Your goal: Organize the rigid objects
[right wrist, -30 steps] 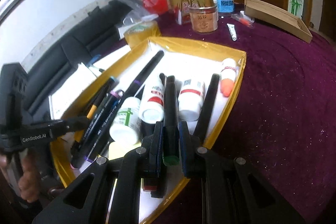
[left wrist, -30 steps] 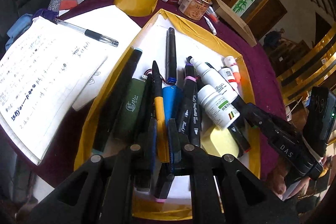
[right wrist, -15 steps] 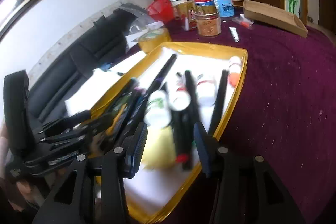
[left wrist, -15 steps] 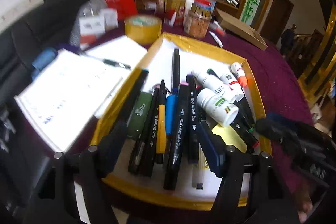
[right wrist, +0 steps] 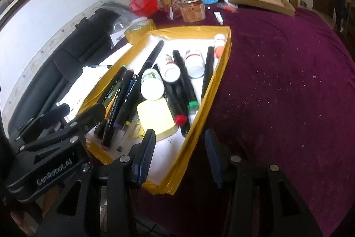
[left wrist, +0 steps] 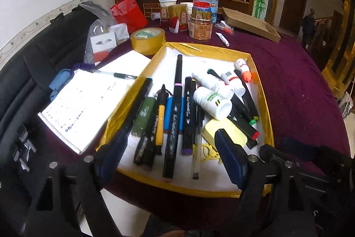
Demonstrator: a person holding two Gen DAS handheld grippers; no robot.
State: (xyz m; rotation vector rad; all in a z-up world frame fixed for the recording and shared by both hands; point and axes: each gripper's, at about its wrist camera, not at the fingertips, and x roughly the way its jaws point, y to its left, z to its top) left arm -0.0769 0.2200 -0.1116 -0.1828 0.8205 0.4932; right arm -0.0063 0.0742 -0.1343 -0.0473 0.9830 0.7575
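"GenRobot.AI" (white) on left gripper (right wrist: pixel 73 126)

Tape roll (left wrist: pixel 147 37), notebook (left wrist: pixel 84 101) beside; jars (left wrist: pixel 200 26) behind.

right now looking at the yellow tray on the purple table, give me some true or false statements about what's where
1. The yellow tray holds markers and white bottles. True.
2. The roll of yellow tape lies inside the tray. False: it sits on the purple table, beyond the tray's far corner.
3. The left gripper clamps a marker. False: its jaws are opening, nothing between them.
4. The red-capped marker lies beside the yellow sticky pad. True.
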